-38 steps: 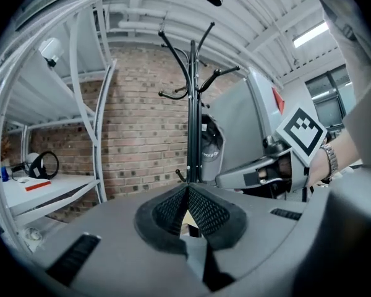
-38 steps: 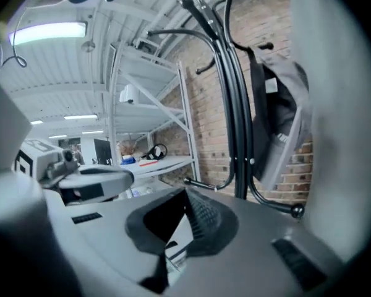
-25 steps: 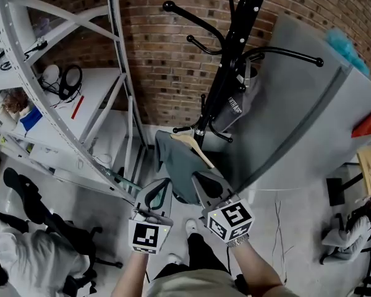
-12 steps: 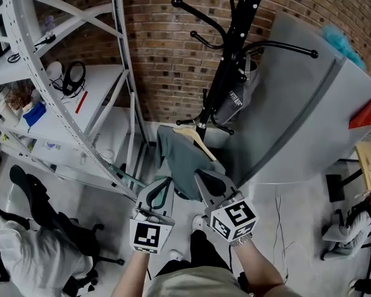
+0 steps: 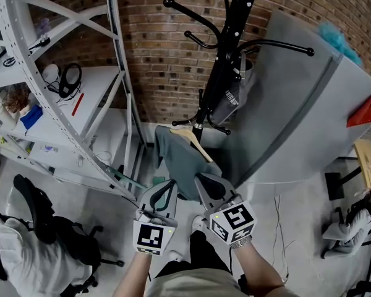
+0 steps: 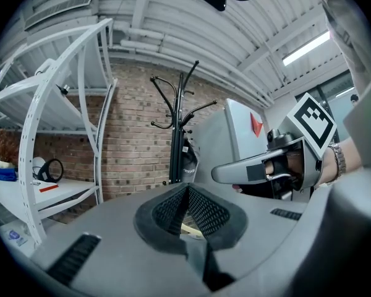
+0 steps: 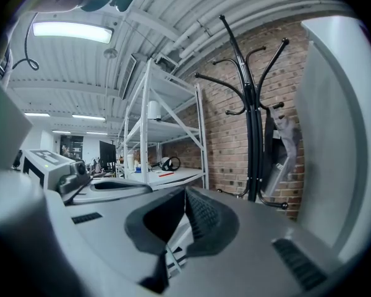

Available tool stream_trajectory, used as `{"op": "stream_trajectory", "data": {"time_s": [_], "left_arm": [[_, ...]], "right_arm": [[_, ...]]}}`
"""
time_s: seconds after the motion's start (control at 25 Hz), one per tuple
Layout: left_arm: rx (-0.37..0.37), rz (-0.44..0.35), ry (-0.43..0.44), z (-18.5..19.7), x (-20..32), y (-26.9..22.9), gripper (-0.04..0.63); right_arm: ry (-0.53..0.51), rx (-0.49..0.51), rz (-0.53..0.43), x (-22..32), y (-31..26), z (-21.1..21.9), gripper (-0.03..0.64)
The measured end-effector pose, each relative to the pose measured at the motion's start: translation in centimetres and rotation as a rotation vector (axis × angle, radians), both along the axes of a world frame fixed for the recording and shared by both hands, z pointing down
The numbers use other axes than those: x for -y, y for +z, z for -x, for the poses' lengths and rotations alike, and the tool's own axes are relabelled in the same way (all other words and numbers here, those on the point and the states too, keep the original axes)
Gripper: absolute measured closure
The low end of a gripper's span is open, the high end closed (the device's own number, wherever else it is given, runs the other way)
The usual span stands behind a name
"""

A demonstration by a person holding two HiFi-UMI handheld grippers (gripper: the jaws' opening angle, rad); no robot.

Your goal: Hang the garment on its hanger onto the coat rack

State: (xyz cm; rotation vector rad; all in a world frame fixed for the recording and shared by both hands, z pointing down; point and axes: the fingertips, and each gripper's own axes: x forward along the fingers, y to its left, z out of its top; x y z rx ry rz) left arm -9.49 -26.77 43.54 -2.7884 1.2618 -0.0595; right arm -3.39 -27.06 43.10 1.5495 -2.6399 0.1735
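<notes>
A grey-green garment (image 5: 178, 161) hangs on a wooden hanger (image 5: 198, 146), held in the air in front of me. My left gripper (image 5: 162, 190) and right gripper (image 5: 205, 181) reach into its near edge side by side. Both have their jaws closed. In the left gripper view a pale sliver of the hanger (image 6: 191, 229) shows under the meeting pads. What the right pads pinch is hidden by the jaws themselves. The black coat rack (image 5: 226, 54) stands beyond the garment against the brick wall, and a grey bag (image 5: 232, 101) hangs on it.
A white metal shelf unit (image 5: 62, 85) with headphones (image 5: 67, 79) stands at the left. A big grey cabinet (image 5: 297, 110) rises right of the rack. A seated person (image 5: 31, 258) and an office chair (image 5: 68, 237) are at the lower left.
Both grippers keep their hold and stay side by side. The garment and the whole view have drifted only slightly. The rack looks a touch nearer.
</notes>
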Motion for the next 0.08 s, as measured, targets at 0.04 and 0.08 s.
{"op": "stream_trajectory", "data": {"time_s": [0.04,0.08], "left_arm": [[0.000,0.004,0.002,-0.05,0.02,0.05,0.594],[0.000,0.007,0.005,-0.09,0.04,0.11,0.594]], "right_arm": [[0.001,-0.001,0.003,0.01,0.12,0.01,0.594],[0.001,-0.001,0.006,0.03,0.24,0.03,0.594]]}}
